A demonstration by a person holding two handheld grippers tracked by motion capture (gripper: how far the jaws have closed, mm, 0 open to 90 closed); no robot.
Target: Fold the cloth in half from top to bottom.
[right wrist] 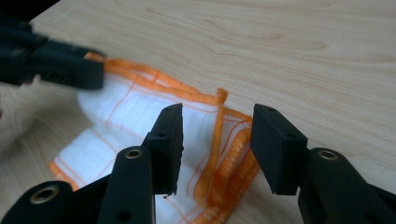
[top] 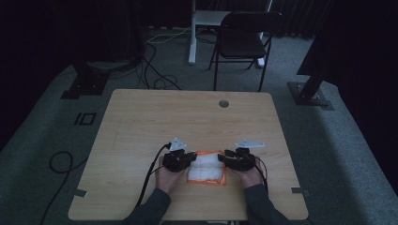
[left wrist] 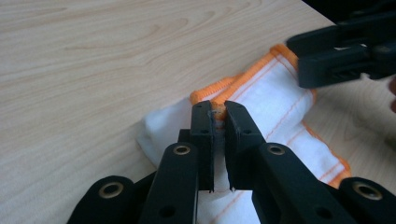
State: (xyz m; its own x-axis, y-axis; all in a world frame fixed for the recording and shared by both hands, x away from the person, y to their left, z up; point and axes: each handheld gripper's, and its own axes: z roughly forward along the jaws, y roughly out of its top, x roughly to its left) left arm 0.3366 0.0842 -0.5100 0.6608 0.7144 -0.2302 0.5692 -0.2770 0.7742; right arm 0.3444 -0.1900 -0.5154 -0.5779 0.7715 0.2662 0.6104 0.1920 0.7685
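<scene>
Near the lower middle of the high view, a white cloth [top: 206, 168] with orange edging is seen lying folded on the table [top: 141, 122]. Its left edge is clamped by the left hand-held gripper [left wrist: 219, 109]. The right hand-held gripper [right wrist: 217, 126] is held with jaws apart around the cloth's bunched orange corner, unpressed.

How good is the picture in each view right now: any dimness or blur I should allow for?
High view: dim and underexposed, the white orange-edged cloth the only bright patch on the light wooden table. Left gripper view: well lit, cloth sharp; the other gripper at upper right is blurred. Right gripper view: bright, near fingers soft, far gripper smeared.
</scene>
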